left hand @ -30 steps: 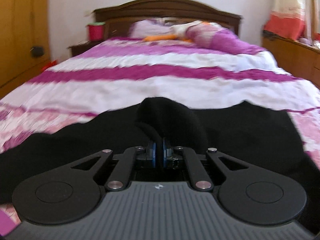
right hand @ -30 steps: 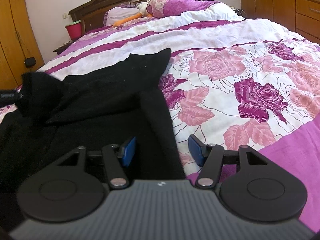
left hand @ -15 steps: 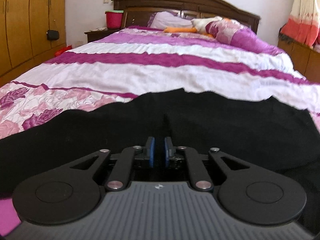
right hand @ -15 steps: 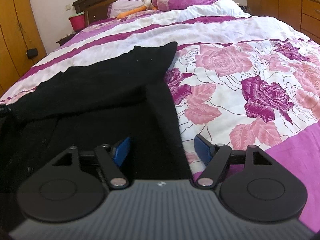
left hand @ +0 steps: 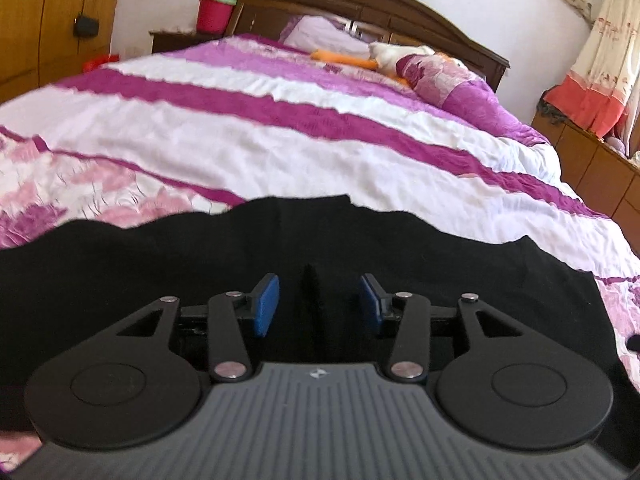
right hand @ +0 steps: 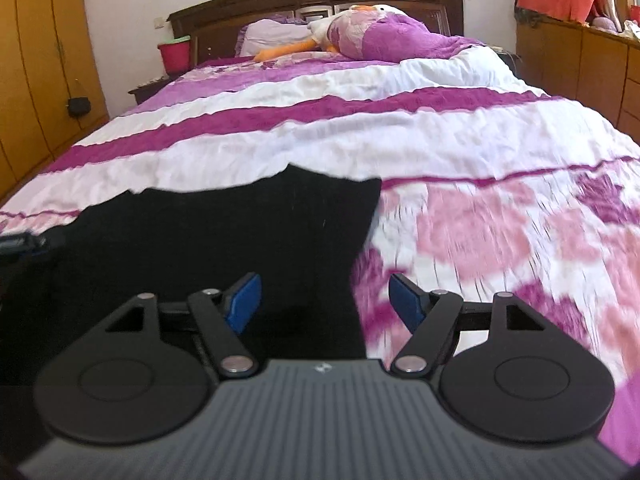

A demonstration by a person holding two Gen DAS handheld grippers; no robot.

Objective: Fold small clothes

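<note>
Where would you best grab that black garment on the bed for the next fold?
Probably the far corner of the black garment, coming from the flowered side with the right gripper. That edge lies flat on the bedspread, clearly outlined and unobstructed.

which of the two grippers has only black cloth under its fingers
The left gripper: its opening jaws sit wholly over the black garment. The right gripper straddles the garment's edge.

A black garment (right hand: 240, 240) lies spread on the purple-striped, rose-patterned bed (right hand: 360, 136).
</note>
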